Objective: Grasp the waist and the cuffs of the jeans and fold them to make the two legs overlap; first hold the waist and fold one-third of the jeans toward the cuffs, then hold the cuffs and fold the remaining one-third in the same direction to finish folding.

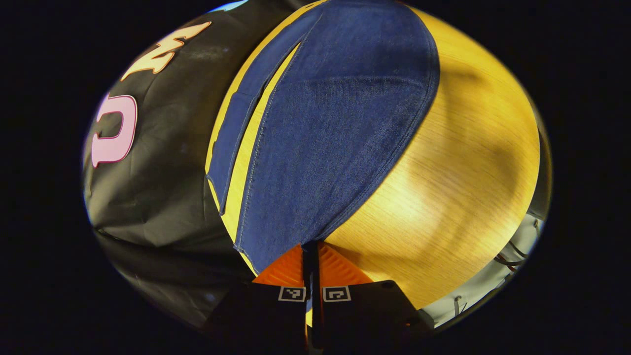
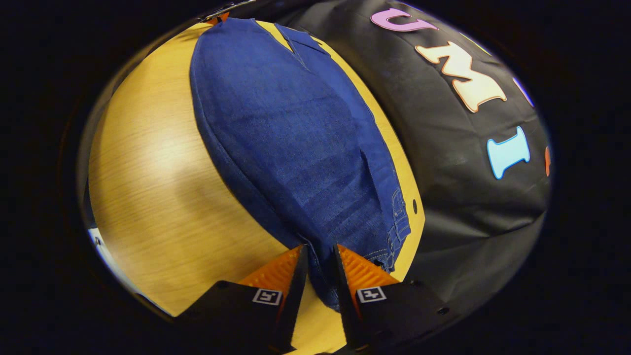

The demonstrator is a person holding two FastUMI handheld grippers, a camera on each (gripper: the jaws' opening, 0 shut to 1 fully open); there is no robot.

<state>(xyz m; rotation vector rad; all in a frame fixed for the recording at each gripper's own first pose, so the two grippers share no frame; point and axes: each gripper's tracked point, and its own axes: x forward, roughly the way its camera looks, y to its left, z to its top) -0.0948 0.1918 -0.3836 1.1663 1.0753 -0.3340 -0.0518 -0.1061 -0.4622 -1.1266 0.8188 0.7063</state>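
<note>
Both views face close along the jeans (image 1: 325,133) from opposite ends.

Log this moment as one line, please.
stage: legs overlapped | left claw: shut on cuffs | right claw: shut on waist | dark blue denim jeans: flat on wooden table

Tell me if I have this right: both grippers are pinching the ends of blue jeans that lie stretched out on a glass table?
Not quite: the table is wood-grained, not glass, as the right gripper view shows. The rest holds: the jeans lie stretched out on it, with the left gripper closed on one end and the right gripper pinching the other.
</note>
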